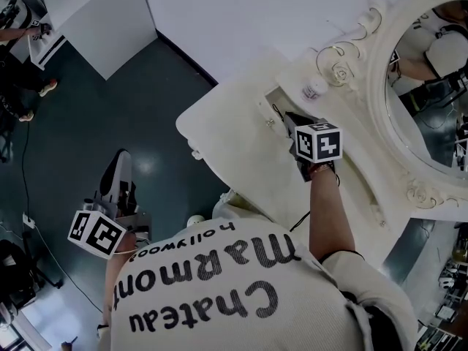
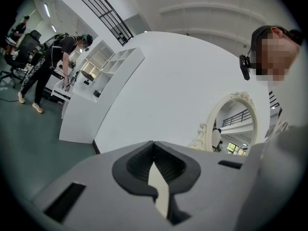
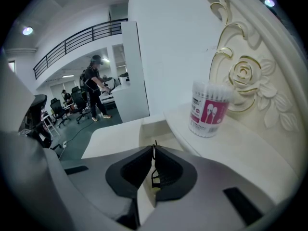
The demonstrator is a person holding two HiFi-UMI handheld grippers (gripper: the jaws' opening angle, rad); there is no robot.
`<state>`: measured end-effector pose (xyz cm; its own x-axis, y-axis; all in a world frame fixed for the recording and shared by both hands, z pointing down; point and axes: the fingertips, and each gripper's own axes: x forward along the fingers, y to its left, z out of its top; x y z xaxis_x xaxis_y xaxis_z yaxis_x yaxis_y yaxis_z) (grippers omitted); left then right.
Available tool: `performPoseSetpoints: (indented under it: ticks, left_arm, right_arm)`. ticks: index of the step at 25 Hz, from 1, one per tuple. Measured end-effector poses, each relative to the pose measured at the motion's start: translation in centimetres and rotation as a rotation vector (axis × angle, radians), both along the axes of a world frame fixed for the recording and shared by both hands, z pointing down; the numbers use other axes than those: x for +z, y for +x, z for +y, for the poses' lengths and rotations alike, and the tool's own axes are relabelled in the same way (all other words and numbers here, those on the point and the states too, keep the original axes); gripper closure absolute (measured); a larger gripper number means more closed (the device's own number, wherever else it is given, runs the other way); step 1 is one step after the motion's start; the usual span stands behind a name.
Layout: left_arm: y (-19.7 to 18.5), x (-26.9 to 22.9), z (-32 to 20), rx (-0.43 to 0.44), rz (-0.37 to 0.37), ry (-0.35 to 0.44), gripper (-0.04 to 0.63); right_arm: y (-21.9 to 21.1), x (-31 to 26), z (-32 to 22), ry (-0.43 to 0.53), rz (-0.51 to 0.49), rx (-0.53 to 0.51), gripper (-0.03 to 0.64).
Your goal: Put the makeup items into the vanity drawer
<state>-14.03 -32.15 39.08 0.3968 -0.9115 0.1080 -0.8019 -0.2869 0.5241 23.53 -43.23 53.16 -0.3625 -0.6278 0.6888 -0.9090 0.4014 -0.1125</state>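
Observation:
My right gripper (image 1: 291,121) hangs over the open vanity drawer (image 1: 272,101) at the back of the white vanity top (image 1: 227,145). In the right gripper view its jaws (image 3: 153,150) are shut on a thin black wire-like item (image 3: 153,176), and the drawer (image 3: 155,127) lies just beyond the tips. A clear tub of cotton swabs with a pink label (image 3: 208,110) stands on the ledge to the right, also seen in the head view (image 1: 314,88). My left gripper (image 1: 119,168) is held low at my left side, away from the vanity; its jaws (image 2: 154,152) are shut with nothing between them.
An ornate oval mirror (image 1: 431,86) with a rose-carved frame (image 3: 250,76) rises behind the ledge. A white wall (image 1: 241,13) and a dark green floor (image 1: 88,130) surround the vanity. People stand at white desks (image 2: 84,88) far off.

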Motion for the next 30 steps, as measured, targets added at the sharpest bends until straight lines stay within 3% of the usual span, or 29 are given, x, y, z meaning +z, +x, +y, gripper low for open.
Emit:
performPoseSetpoints:
  ticks: [30]
  left_arm:
    - [-0.68, 0.07, 0.22, -0.006, 0.016, -0.001, 0.588]
  right_arm:
    - [-0.43, -0.55, -0.05, 0.014, 0.011, -0.001, 0.580]
